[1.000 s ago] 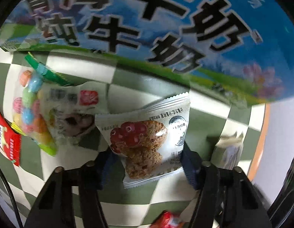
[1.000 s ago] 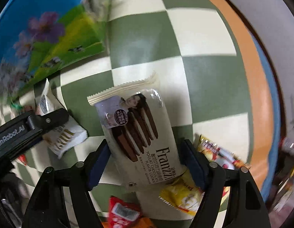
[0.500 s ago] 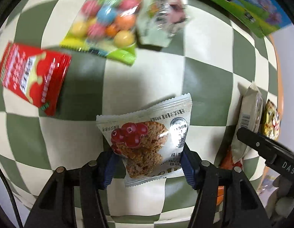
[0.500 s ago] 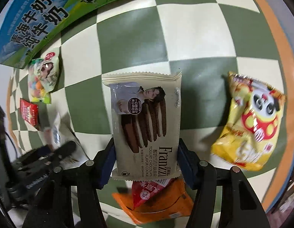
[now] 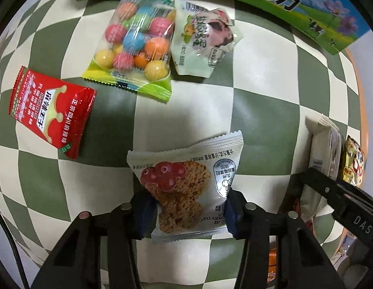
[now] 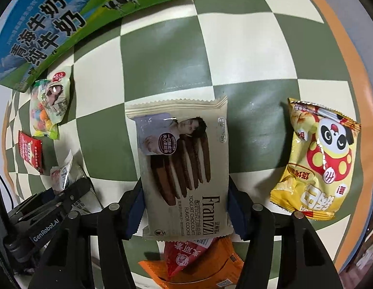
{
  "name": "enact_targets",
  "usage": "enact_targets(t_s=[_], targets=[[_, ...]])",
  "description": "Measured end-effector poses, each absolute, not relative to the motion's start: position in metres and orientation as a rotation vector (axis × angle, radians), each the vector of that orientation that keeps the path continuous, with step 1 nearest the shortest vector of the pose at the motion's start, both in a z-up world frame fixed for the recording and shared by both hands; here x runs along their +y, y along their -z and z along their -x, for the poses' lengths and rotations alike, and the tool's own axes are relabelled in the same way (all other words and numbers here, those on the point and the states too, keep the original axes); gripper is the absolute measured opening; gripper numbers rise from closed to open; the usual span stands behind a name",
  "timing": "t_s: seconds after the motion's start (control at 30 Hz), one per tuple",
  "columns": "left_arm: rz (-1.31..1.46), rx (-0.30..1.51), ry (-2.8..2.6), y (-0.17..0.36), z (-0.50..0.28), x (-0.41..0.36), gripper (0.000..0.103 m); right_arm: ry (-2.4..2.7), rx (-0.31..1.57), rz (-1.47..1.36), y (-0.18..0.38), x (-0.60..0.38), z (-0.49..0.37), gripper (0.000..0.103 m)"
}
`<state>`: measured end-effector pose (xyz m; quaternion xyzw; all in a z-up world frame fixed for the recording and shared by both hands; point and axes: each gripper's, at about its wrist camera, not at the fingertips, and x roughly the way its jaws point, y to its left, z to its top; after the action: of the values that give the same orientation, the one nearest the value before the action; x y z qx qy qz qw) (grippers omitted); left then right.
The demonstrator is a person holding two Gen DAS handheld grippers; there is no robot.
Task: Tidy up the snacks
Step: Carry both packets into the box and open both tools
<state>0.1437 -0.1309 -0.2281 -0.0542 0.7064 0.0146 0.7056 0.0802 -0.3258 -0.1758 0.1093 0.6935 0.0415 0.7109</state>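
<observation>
A white cranberry oat cookie packet [image 5: 184, 180] hangs over the checked cloth in my left gripper [image 5: 188, 207]. Its blue pads press on both sides of the packet while the jaws are still closing. My right gripper [image 6: 185, 204] grips a beige Franzzi chocolate cookie packet [image 6: 184, 156] by its lower half, jaws likewise closing on it. In the left wrist view the right gripper's black fingers [image 5: 330, 192] show at the right edge, with that beige packet [image 5: 323, 149] seen edge-on. The left gripper's fingers [image 6: 66, 197] appear at the lower left of the right wrist view.
On the green-and-cream checked cloth [image 5: 265, 115] lie a bag of coloured candy balls [image 5: 138, 48], a white-green packet [image 5: 203, 43], a red packet [image 5: 51, 110] and a yellow panda packet [image 6: 318, 161]. A blue-green milk carton [image 6: 54, 24] lies at the back. Orange [image 6: 205, 272] and red [image 6: 184, 255] packets lie under the right gripper.
Both grippers have carried their packets across the cloth away from the milk carton. The candy bag and red packet have come fully into the left view, and the right gripper now shows at its edge.
</observation>
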Motion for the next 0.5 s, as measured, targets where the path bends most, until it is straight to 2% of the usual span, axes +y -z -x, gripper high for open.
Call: enact_targets(t_s=[0.3,0.5], targets=[[0.184,1.5,0.045,0.155,-0.159,-0.121,0.043,-0.191,1.444,-0.322,0.116,-0.339,-0.078,0.062],[0.246,1.39,0.132,0.081,-0.195,-0.124,0.043,-0.277,1.343,-0.377,0.053,-0.346,-0.127,0.062]])
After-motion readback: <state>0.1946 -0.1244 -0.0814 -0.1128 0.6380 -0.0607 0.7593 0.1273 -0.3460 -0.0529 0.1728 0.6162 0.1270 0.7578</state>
